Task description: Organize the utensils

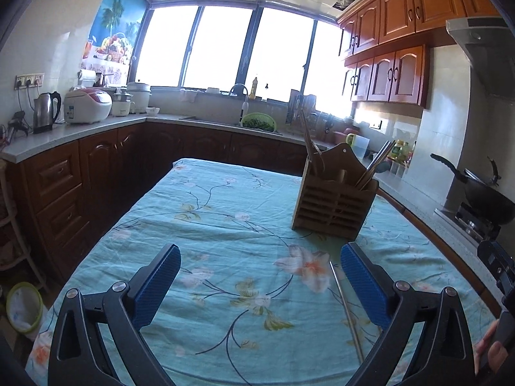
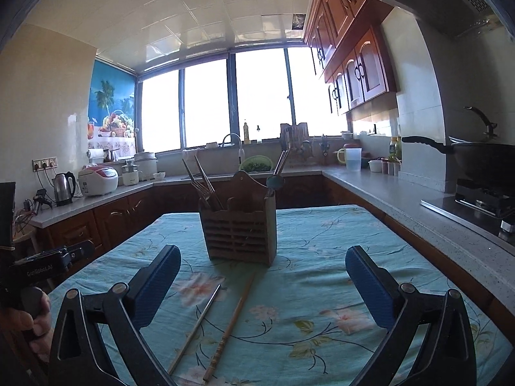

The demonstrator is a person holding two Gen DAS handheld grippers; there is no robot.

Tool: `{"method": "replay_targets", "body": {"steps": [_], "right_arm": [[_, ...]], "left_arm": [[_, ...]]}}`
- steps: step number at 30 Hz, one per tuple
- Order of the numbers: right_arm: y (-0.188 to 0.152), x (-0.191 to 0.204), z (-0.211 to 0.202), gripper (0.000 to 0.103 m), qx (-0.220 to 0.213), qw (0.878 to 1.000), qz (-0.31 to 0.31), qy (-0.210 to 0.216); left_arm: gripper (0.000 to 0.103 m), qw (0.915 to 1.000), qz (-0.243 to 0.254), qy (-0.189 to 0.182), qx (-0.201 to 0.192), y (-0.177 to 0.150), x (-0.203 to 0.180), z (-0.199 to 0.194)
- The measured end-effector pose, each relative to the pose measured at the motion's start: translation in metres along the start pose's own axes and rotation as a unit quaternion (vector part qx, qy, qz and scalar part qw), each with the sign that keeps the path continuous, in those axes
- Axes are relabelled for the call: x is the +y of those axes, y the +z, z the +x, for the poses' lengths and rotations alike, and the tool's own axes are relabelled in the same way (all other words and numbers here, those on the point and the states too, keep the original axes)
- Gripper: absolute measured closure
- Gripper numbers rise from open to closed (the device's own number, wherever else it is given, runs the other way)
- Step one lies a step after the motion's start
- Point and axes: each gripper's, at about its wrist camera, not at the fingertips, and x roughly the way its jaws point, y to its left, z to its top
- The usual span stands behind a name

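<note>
- Right wrist view: my right gripper [image 2: 262,276] has its blue-padded jaws spread wide and holds nothing.
- Landmark: a slatted wooden utensil holder [image 2: 240,229] stands upright on the table, which is covered with a turquoise floral tablecloth [image 2: 322,231].
- Inside the holder, forks [image 2: 202,189] lean out of its left compartment. Metal chopsticks [image 2: 280,162] and what looks like a spoon rise from its right compartment. I judge that part of the sorting done.
- On the cloth just in front of the holder, between it and my jaws, lie two loose sticks side by side and apart: a metal chopstick [image 2: 199,318] on the left and a wooden chopstick [image 2: 230,325] on the right. Neither touches the holder or my pads.
- Left wrist view: my left gripper [image 1: 261,281] is also spread wide and empty.
- From this side the holder sits ahead and to the right of the jaws. The metal chopstick lies in front of the holder, close beside the inner face of my right-hand pad; whether they touch I cannot tell.
- What remains, in my judgement: picking up both loose chopsticks and standing them in the holder.
</note>
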Motion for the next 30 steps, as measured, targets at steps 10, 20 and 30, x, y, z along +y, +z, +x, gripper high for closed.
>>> {"method": "replay_targets", "body": {"steps": [10,20,30], "right_arm": [[-0.017,-0.007,0.0,0.0,0.024,1.0,-0.001,-0.007],[-0.024,-0.016,0.002,0.0,0.036,0.999,0.003,-0.016],[-0.03,-0.014,-0.002,0.0,0.037,0.999,-0.002,-0.01]], "left_arm": [[0.001,0.9974,0.065,0.031,0.002,-0.024,-0.024,-0.008],[0.001,0.9971,0.064,0.041,0.008,-0.019,-0.02,-0.008],[0.001,0.9964,0.071,0.045,0.002,-0.027,-0.018,-0.008]]}}
